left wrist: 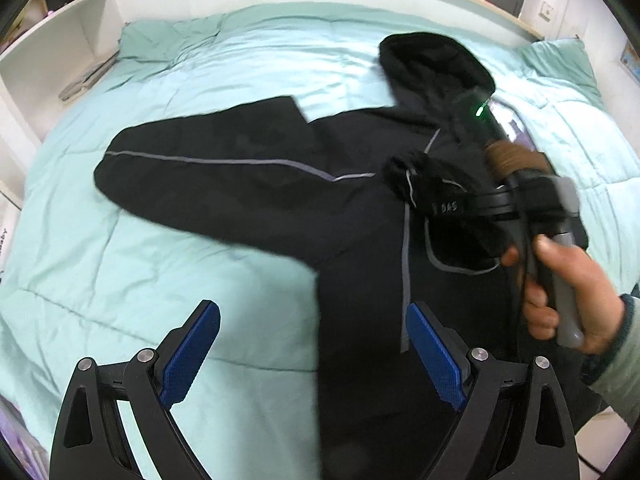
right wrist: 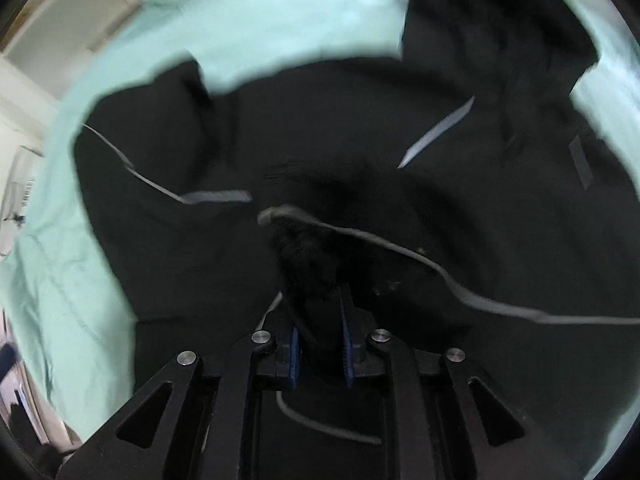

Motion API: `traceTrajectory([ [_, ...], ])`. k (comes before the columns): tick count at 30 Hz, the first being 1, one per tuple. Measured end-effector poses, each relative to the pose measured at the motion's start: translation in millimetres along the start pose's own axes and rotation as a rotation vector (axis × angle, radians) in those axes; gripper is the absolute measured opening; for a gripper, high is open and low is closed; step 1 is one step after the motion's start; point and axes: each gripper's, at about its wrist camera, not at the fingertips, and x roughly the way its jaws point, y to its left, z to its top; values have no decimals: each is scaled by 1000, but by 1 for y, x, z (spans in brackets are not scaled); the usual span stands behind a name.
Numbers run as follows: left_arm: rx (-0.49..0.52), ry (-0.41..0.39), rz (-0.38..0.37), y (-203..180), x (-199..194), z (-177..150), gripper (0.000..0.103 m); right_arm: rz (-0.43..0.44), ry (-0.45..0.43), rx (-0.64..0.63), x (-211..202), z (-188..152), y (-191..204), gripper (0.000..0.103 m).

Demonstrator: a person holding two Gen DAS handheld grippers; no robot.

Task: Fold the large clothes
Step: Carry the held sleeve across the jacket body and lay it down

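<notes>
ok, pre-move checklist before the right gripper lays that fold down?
1. Right gripper shut on black fabric of the jacket: ok.
2. Which part it holds, cuff or hem: cannot tell, the picture is blurred.
3. Left gripper open, nothing between its pads: ok.
4. Left sleeve spread flat on the green duvet: ok.
5. Hood lying flat above the collar: ok.
6. Loose grey cord clear of the right gripper: not ok, it trails beside the fingers.
</notes>
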Motion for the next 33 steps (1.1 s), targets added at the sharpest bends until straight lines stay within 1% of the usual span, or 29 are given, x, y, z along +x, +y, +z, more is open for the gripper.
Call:
traceTrajectory([
  [2,0,14,11,5,4,0,94,-15,4,9,12,-2,0,24],
  [3,-1,19,6,8,6,0,94,-10,2,8,10,-2,-1,28],
  [4,-4,23,-6,10,9,2,94,7,7,8,5,-2,-1,35],
  [6,-14,24,-47,8,14,10,94,62,7,14,-14,-5,-4,42],
  [7,-20,24,-83,6,18,16,94,85,-6,16,-25,-7,-6,47],
  [8,-23,25,-121,3,21,21,94,121,-33,20,-47,-13,-13,52],
  [9,-27,30,-198,-2,28,30,94,137,-57,27,-63,-19,-20,64],
  [10,-28,42,-265,-7,34,35,94,142,-80,37,-77,-24,-27,71],
  [11,-33,63,-350,-13,44,43,94,137,-122,52,-97,-33,-39,71],
  [12,-44,75,-401,-19,55,50,94,123,-156,62,-112,-41,-51,71],
  [13,-53,82,-427,-25,64,57,94,82,-186,83,-128,-51,-69,71],
  [14,-60,90,-443,-31,76,64,94,32,-193,111,-137,-60,-86,71],
  [16,-85,115,-442,-42,104,80,94,-45,-191,168,-145,-74,-116,71],
  [20,-105,170,-432,-60,147,100,81,-87,-151,274,-146,-100,-166,72],
  [22,-108,188,-416,-67,163,104,76,-97,-137,304,-146,-115,-177,71],
  [23,-101,193,-404,-71,169,106,64,-103,-129,321,-144,-120,-185,71],
  [24,-79,204,-382,-78,177,108,36,-106,-123,332,-148,-124,-190,71],
  [25,-68,225,-381,-83,184,111,23,-109,-118,342,-147,-128,-193,72],
  [26,-68,236,-380,-84,188,113,22,-111,-116,350,-143,-130,-195,71],
  [27,-69,215,-382,-85,186,114,19,-113,-116,354,-140,-135,-194,71],
  [28,-63,183,-386,-84,178,116,18,-117,-116,359,-142,-134,-198,71],
  [29,-62,153,-386,-82,168,120,18,-121,-121,361,-142,-136,-204,71],
  [30,-71,106,-403,-77,149,125,18,-127,-130,360,-144,-134,-204,71],
  [31,-84,75,-418,-70,136,128,18,-134,-142,359,-148,-131,-207,72],
  [33,-126,-14,-434,-47,103,136,18,-148,-171,357,-155,-123,-210,71],
])
